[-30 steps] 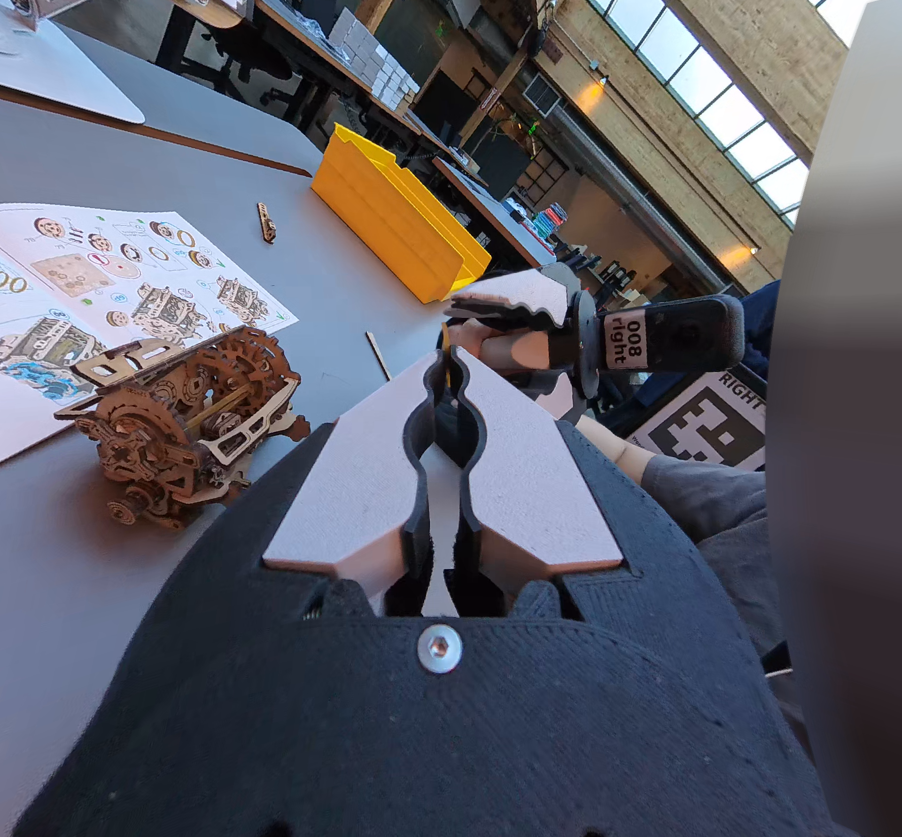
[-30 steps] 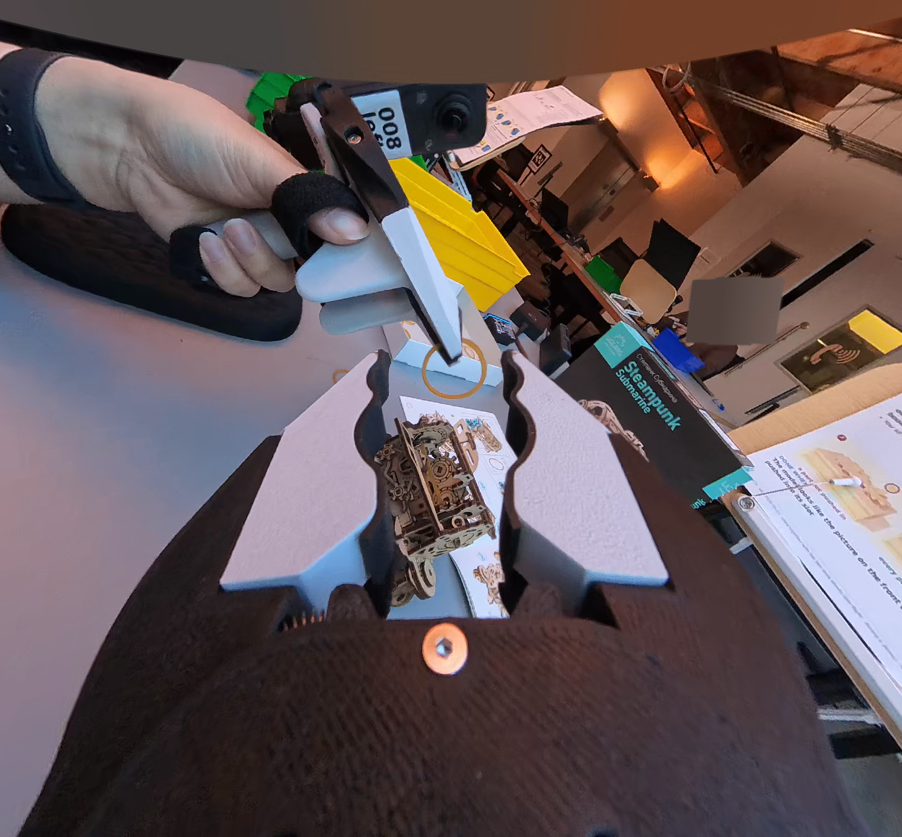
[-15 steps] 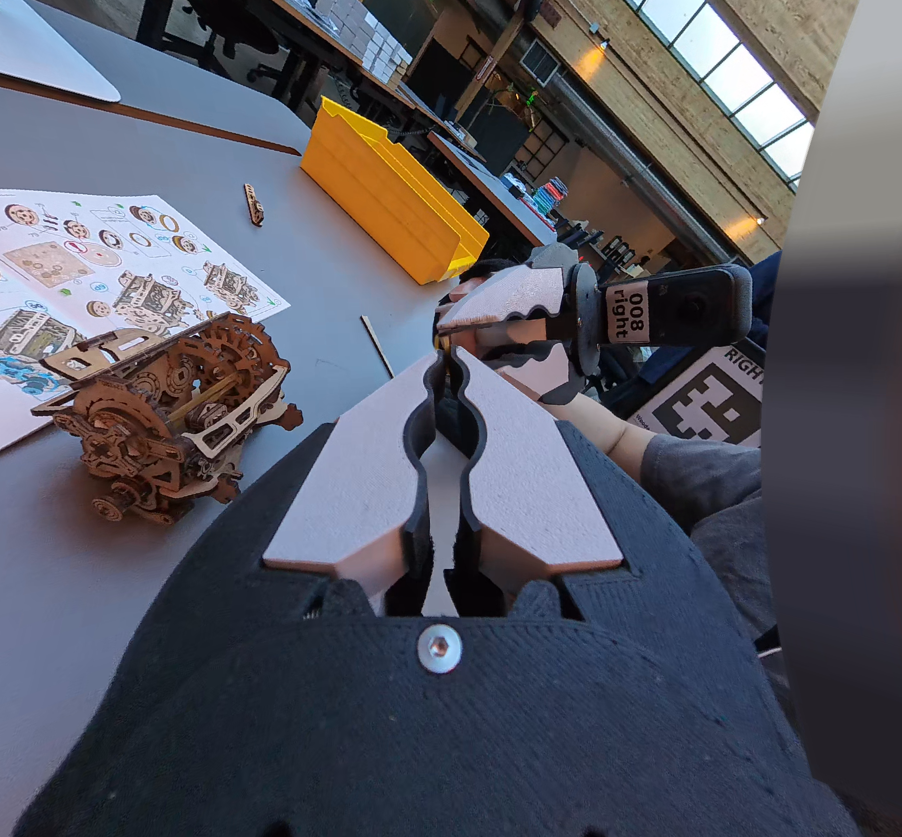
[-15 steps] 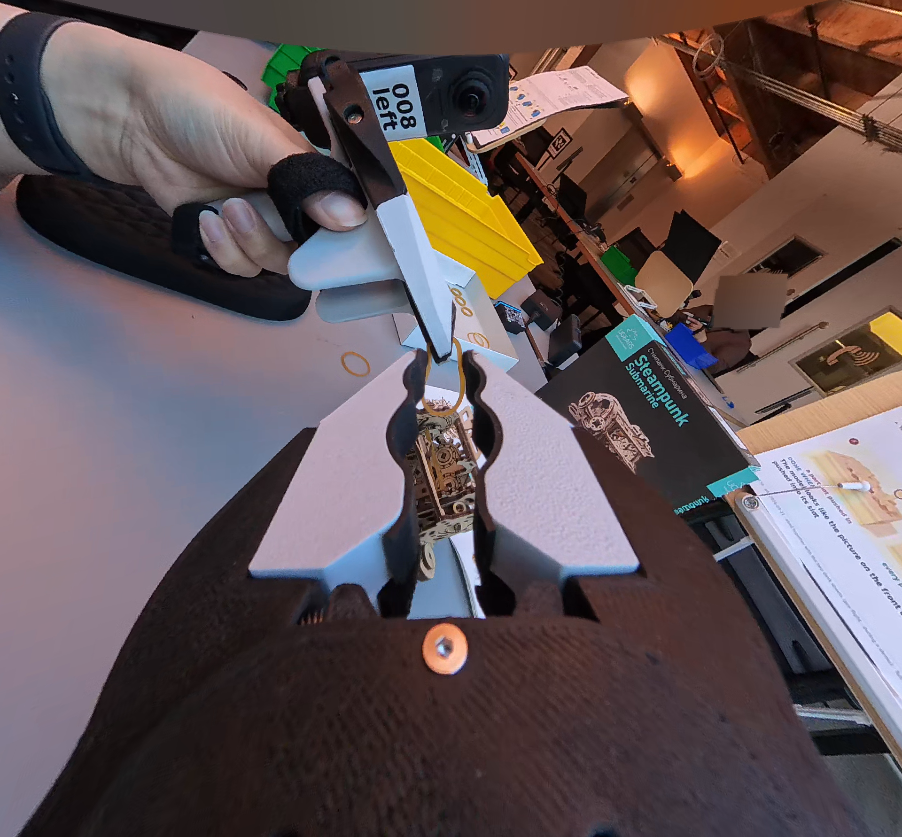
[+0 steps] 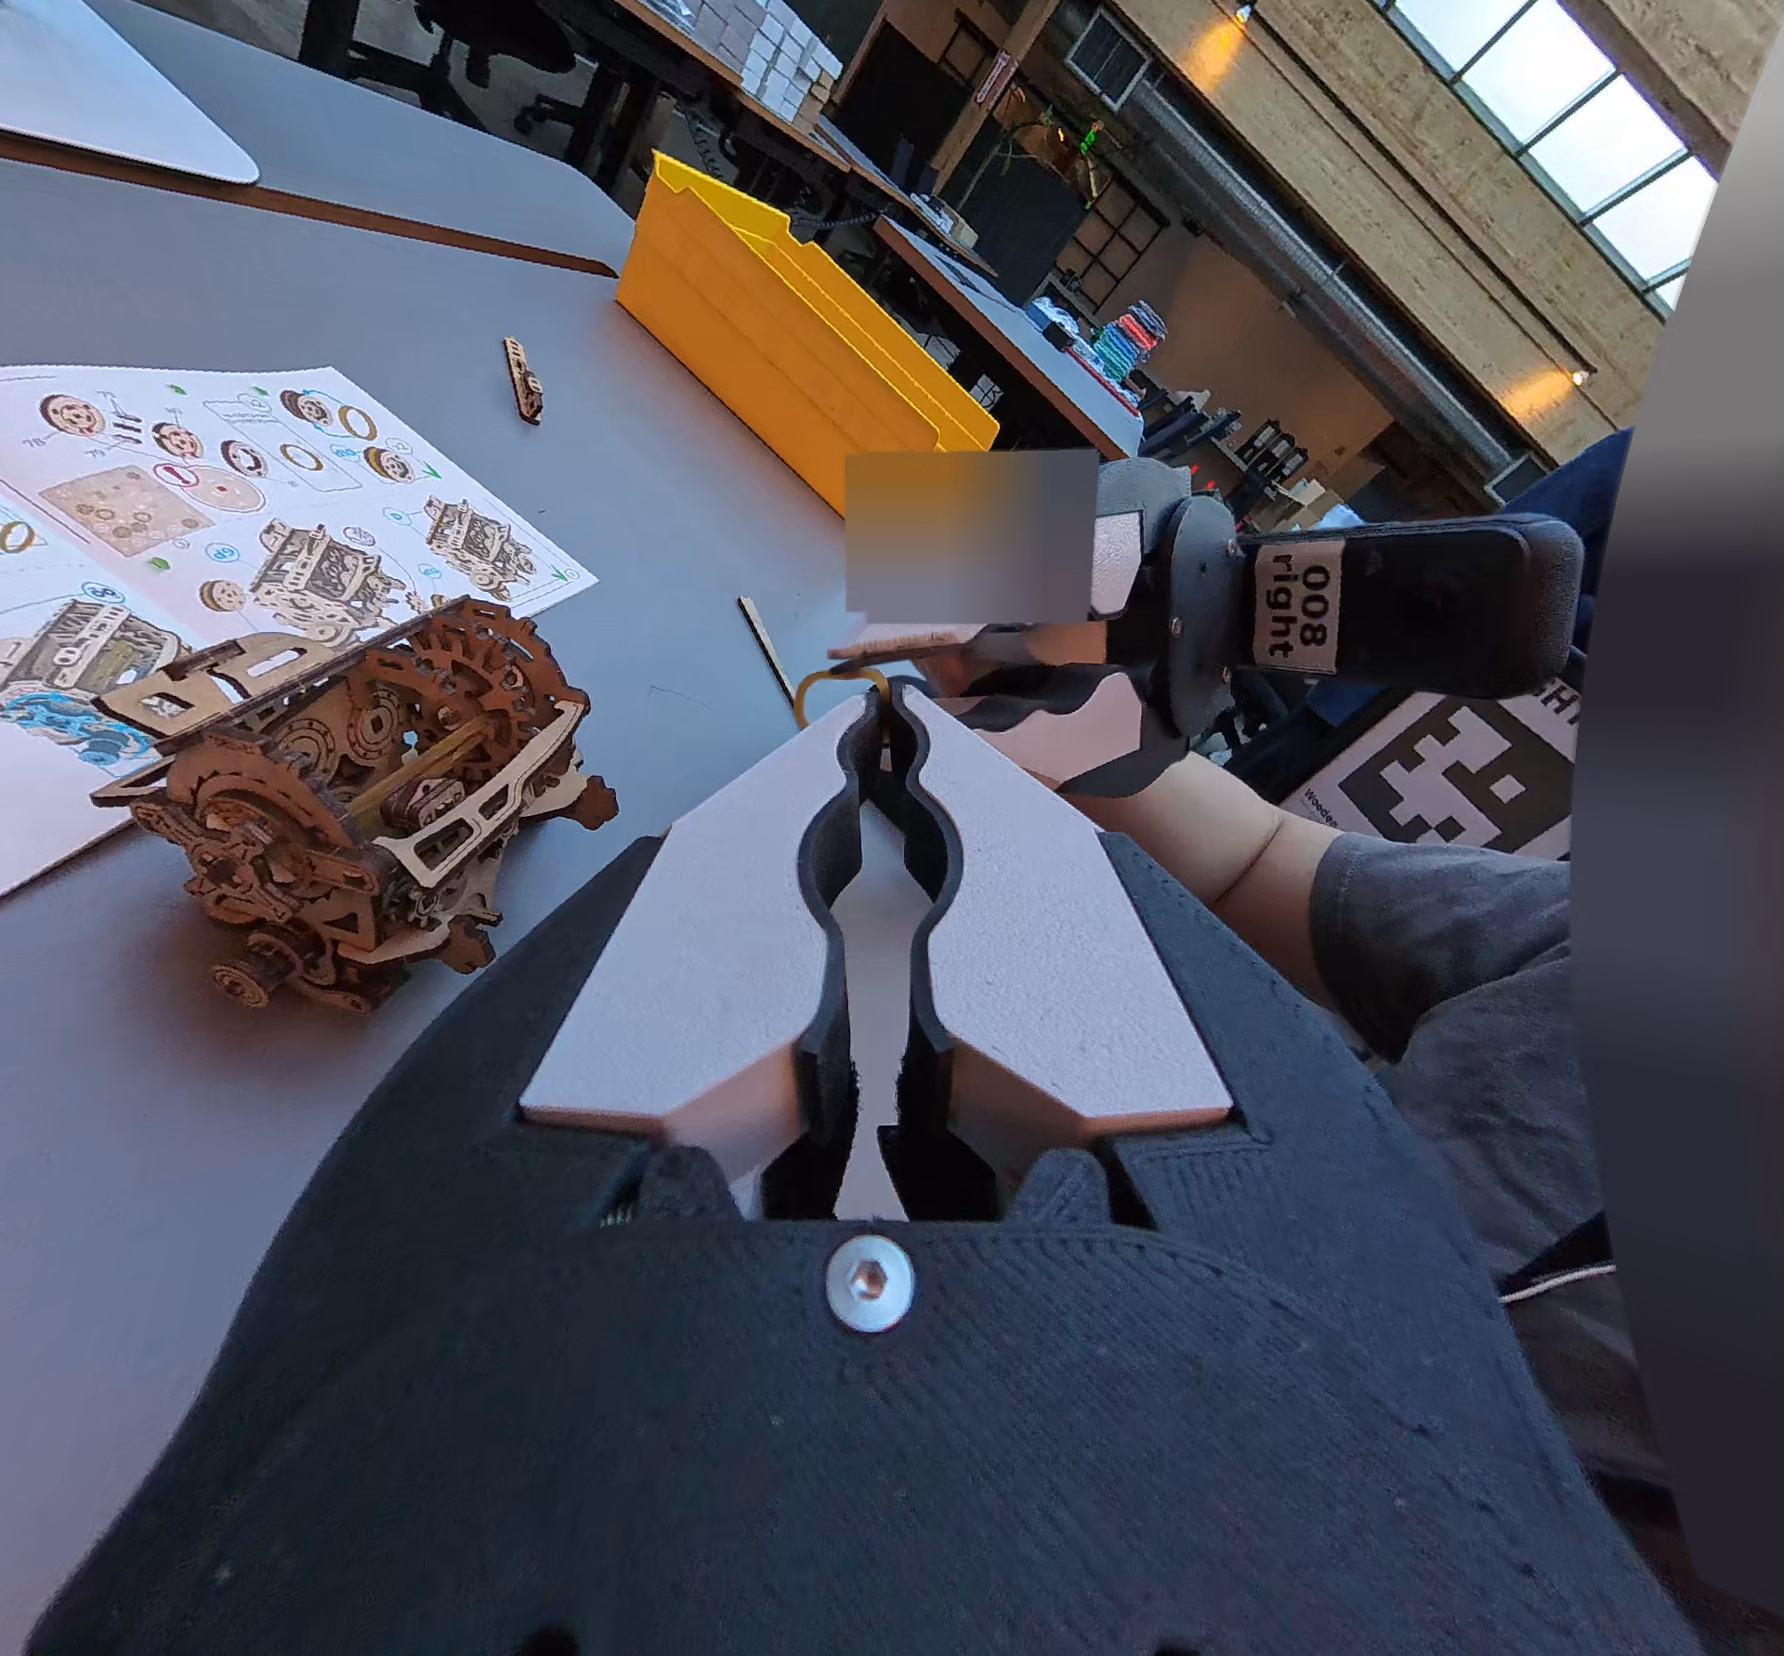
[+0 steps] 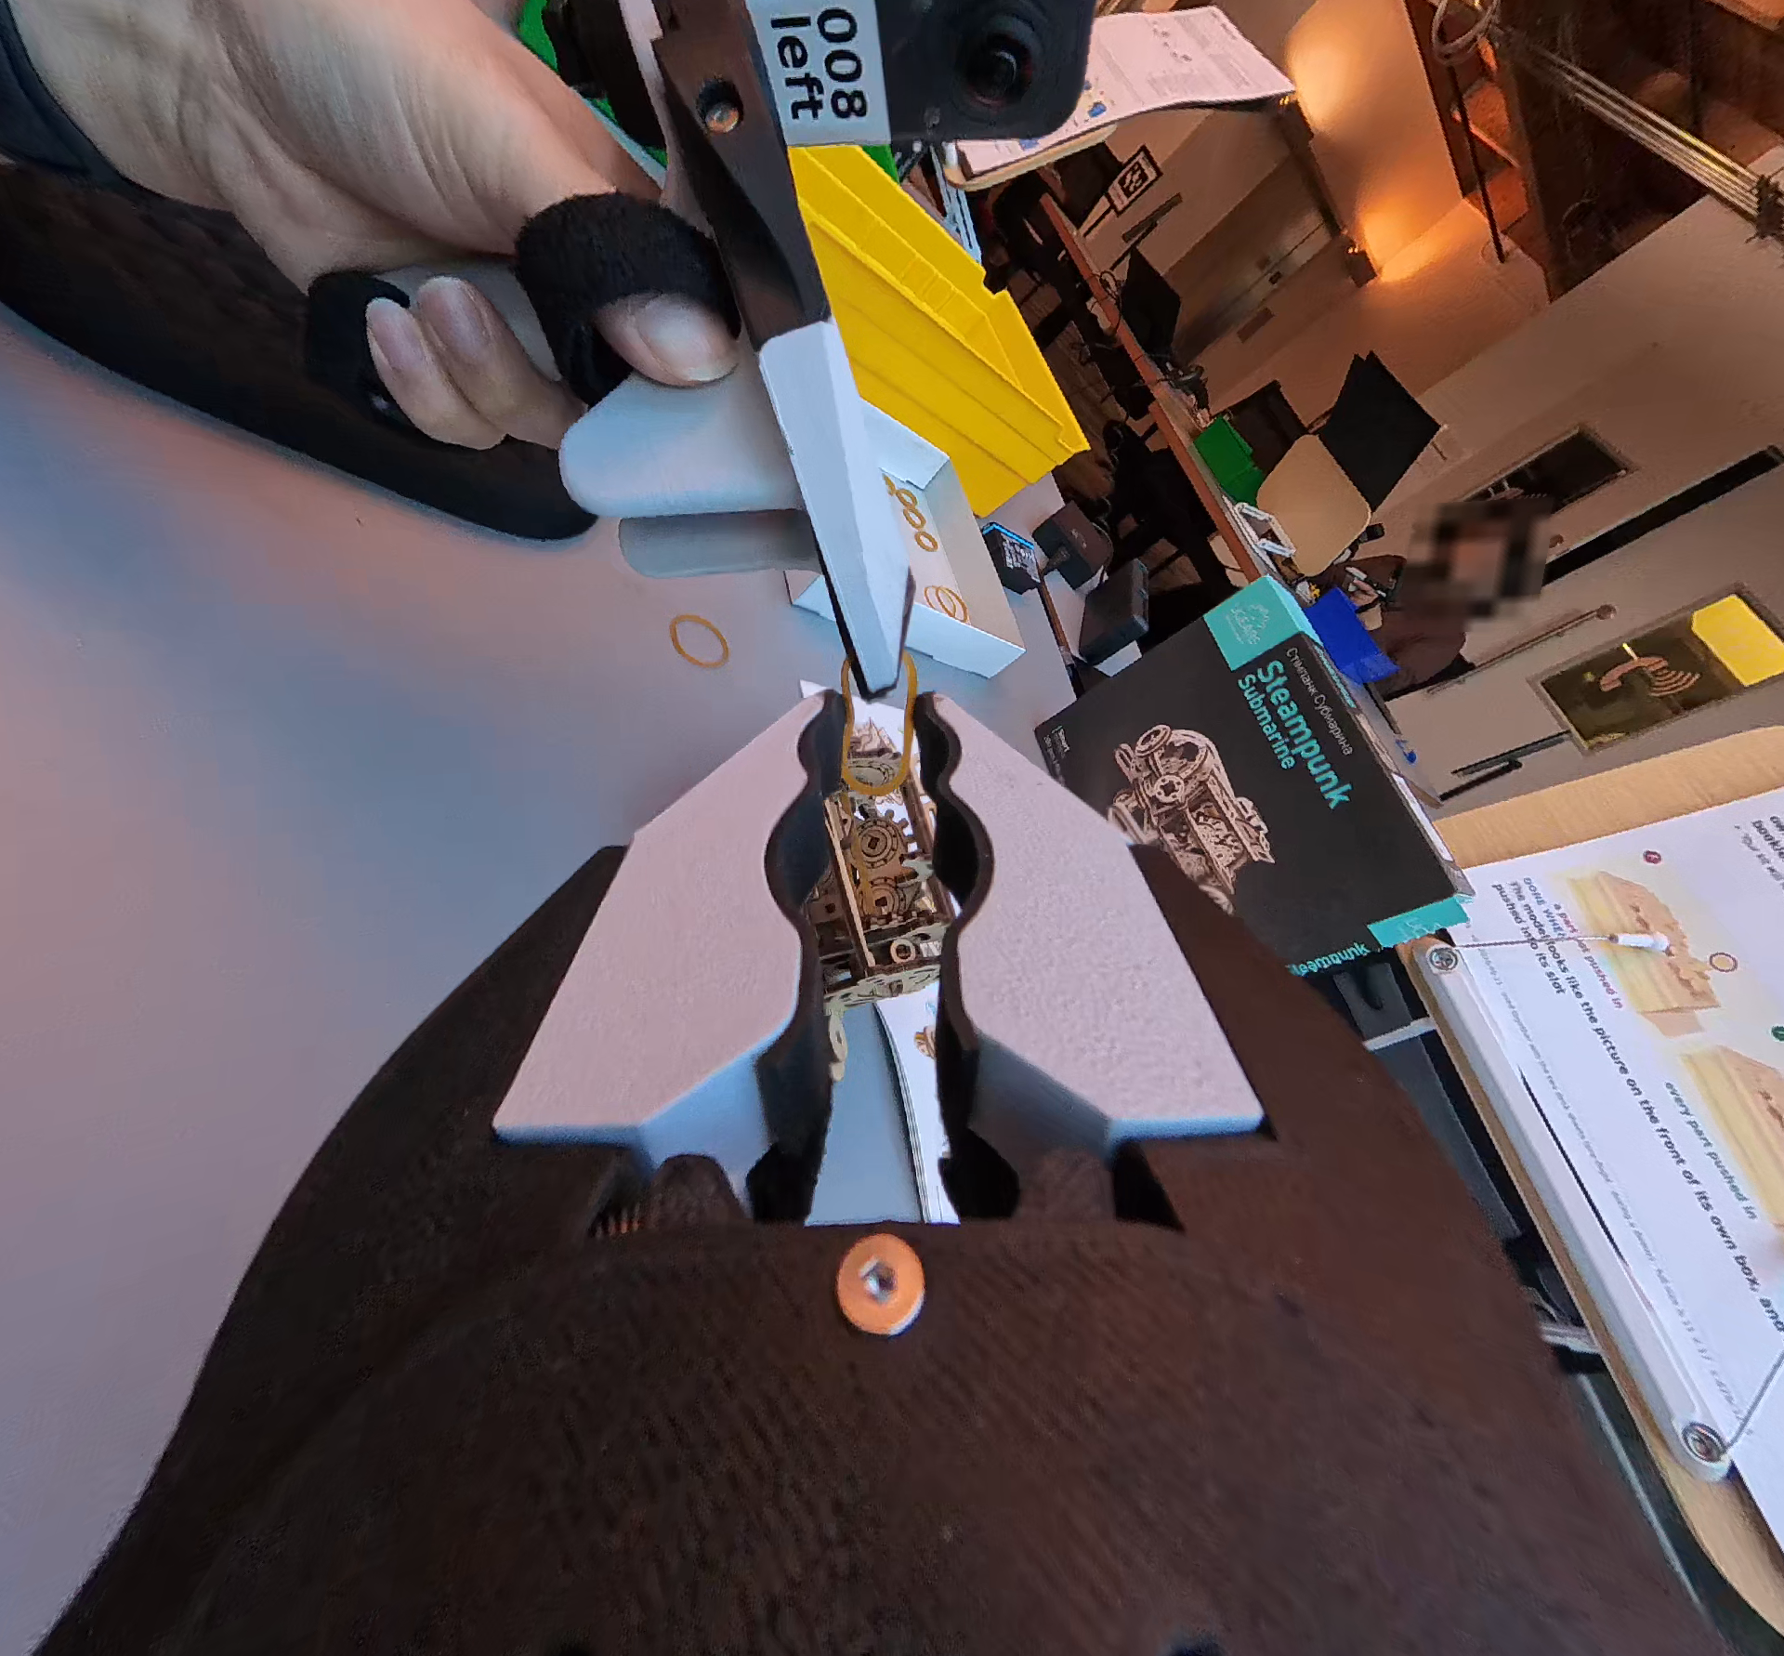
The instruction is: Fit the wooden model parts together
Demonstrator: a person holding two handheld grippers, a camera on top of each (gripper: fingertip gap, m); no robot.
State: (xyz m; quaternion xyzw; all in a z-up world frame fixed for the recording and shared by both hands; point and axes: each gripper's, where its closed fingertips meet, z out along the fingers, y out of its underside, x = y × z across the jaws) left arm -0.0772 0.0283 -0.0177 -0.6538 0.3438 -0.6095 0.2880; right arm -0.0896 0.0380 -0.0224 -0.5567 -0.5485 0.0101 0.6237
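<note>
Your left gripper (image 6: 874, 678) clamps the rubber band (image 6: 877, 746) | your right gripper (image 6: 877, 721) jaws nearly together around it | wooden model (image 5: 348, 799) upright on table (image 5: 627, 490).

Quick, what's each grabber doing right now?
Left gripper: shut on the rubber band.
Right gripper: nearly closed around the same rubber band; a firm grip cannot be told.

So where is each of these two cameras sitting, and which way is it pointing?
Left wrist view: sits on the left tool, looking along its fingers over the grey table at the wooden model and yellow bin; a forearm shows.
Right wrist view: sits on the right tool, facing the left tool and the hand holding it.
Shared: the rubber band, model, bin and both tools.
</note>
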